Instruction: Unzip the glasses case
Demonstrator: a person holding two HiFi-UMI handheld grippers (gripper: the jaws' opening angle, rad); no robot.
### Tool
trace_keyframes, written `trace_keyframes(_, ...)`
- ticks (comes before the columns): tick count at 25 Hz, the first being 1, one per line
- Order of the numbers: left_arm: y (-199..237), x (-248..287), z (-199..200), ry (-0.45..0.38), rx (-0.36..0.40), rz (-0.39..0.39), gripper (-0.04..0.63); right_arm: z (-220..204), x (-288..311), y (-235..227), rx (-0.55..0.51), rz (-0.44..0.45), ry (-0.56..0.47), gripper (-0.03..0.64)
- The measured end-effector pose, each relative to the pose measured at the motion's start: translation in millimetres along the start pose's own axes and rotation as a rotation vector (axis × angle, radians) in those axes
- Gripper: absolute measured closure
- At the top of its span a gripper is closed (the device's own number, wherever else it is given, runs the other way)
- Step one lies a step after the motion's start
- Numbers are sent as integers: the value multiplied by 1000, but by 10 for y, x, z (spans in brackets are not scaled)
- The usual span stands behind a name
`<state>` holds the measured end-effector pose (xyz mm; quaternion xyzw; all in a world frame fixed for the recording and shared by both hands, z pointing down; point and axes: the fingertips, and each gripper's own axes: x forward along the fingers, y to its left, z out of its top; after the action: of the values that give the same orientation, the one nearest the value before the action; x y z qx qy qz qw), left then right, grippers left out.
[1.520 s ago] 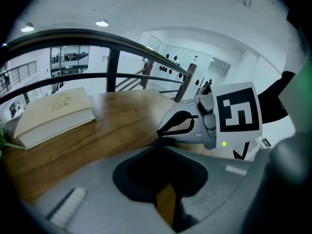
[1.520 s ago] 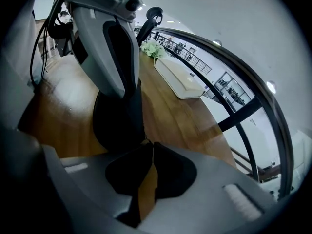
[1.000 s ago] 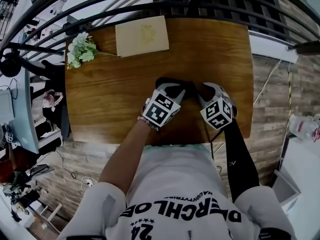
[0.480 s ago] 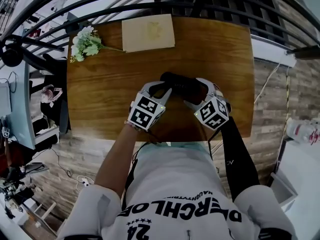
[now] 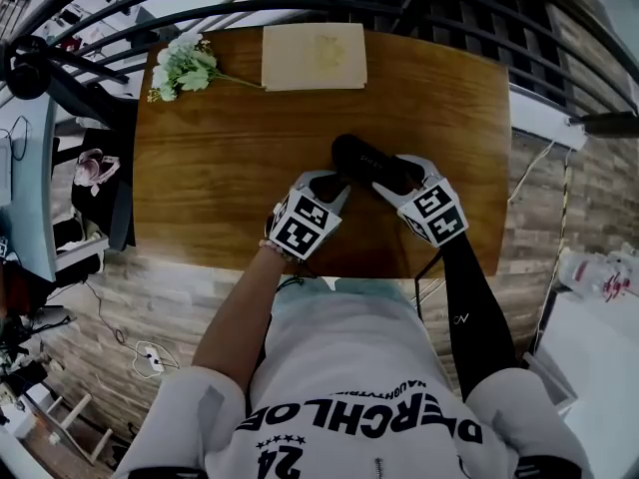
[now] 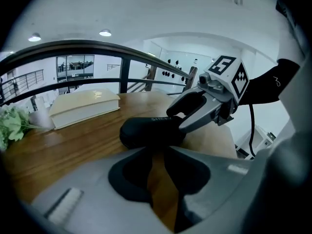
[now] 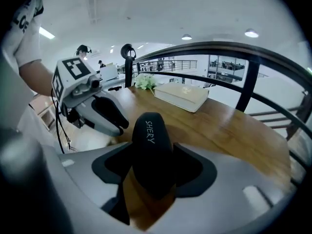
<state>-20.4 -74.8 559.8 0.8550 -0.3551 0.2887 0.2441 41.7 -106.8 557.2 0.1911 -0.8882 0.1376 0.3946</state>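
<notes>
This past second the glasses case (image 5: 369,162) swung diagonal; my right gripper (image 7: 153,155) clamps its end, left gripper (image 6: 157,152) barely parted and empty alongside, so unzipping, I judge, hasn't begun.

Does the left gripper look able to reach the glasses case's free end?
Likely yes: the left gripper has its jaws open just short of the glasses case, nothing between; the right gripper clamps the far end.

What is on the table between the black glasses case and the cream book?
Nothing. The head view shows only bare wooden table between the glasses case and the book.
</notes>
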Motion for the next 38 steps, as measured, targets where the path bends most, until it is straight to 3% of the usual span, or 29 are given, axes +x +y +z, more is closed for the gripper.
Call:
trace_keyframes(5, -26, 108, 47, -2, 29, -20, 512, 83, -56, -39, 53, -34, -43, 383)
trace_keyframes(11, -38, 257, 182, -12, 81, -30, 512, 160, -149, -201, 187, -63, -105, 444)
trace_keyframes(17, -21, 276, 468, -109, 111, -22, 513, 163, -154, -268, 210, -72, -107, 454)
trace_keyframes(26, 45, 322, 491, -118, 56, -30, 548, 208, -213, -395, 225, -99, -139, 451)
trace_keyframes(38, 26, 315, 296, -56, 43, -31, 545, 233, -284, -956, 253, -270, -137, 468)
